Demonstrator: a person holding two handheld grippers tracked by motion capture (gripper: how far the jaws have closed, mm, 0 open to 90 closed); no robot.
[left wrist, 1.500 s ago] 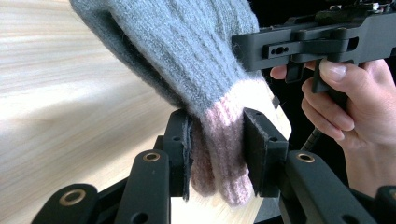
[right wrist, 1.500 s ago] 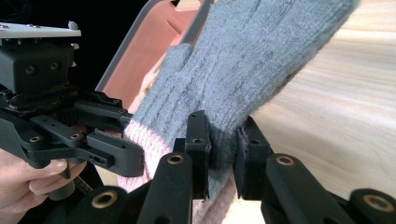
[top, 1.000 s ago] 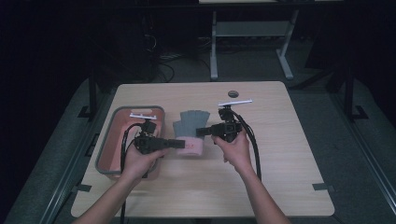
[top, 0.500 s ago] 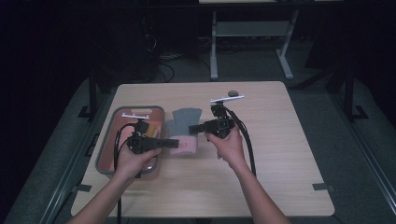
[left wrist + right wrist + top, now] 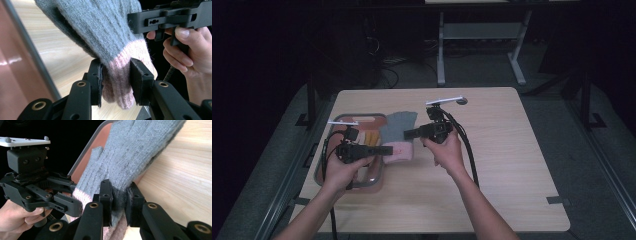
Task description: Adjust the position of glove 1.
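Observation:
A grey knit glove [image 5: 400, 125] with a pink cuff [image 5: 401, 150] is held between both grippers, beside the tray. My left gripper [image 5: 388, 149] is shut on the pink cuff [image 5: 117, 82], which bulges between its jaws. My right gripper [image 5: 408, 133] is shut on the grey knit [image 5: 119, 203] just above the cuff. In the left gripper view the glove [image 5: 105, 30] stretches up and away, with the right gripper [image 5: 172, 16] and its hand at the upper right. In the right gripper view the glove's fingers [image 5: 140, 147] spread toward the tray, and the left gripper [image 5: 37, 187] sits at the left.
A reddish metal tray [image 5: 320, 167] lies on the left of the wooden table [image 5: 512, 165], holding yellow and orange items [image 5: 370, 135]. A small dark round object [image 5: 463, 100] rests near the table's far edge. Black cables trail from both grippers.
Both grippers have shifted a little to the left with the glove still clamped between them; the right one has also moved slightly farther up the table.

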